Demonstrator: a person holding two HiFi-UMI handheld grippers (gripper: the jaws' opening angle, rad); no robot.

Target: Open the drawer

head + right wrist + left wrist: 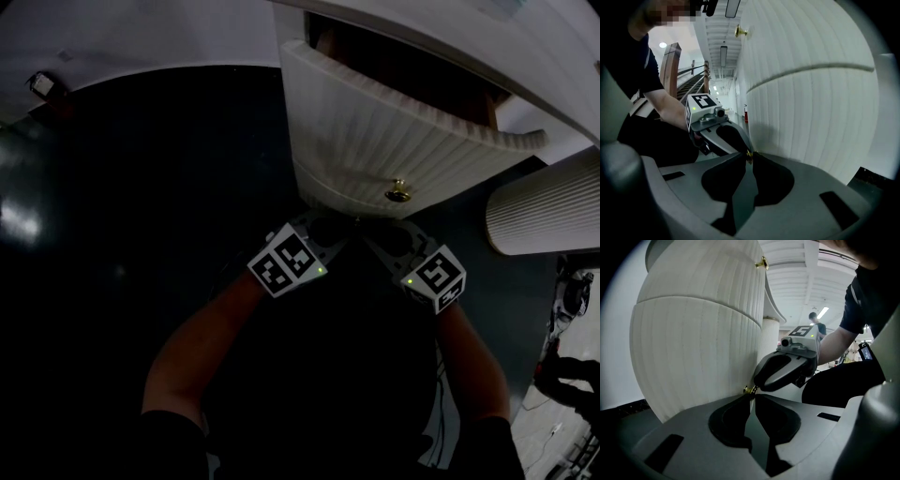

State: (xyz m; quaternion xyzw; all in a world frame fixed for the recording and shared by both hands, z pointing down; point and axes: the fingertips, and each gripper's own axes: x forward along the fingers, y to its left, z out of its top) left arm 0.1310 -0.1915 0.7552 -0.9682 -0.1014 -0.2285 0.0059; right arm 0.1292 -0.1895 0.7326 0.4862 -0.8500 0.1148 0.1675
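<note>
Near the top of the white ribbed cabinet (pixel 450 28), an upper drawer (pixel 394 122) slid forward, with a dark brown hollow behind its curved front and contents impossible to tell. Low on that front, an upper knob (pixel 398 192) in brass, free of both grippers. Beneath, set further back, the lower drawer (pixel 693 362), carrying a small brass lower knob (pixel 749 390) on its curved face.

Closed on that lower knob from opposite sides:
- Left gripper (pixel 752 395), fingers pressed nearly together and pinching the brass at their very tips.
- Right gripper (pixel 750 155), nipped on it the same way, its tips touching those of the left.

Behind the marker cubes, bare forearms (pixel 202 347) reaching in over a dark glossy floor (pixel 122 187). Off the cabinet's right edge, a second ribbed white piece (pixel 544 211), well clear of both grippers.
</note>
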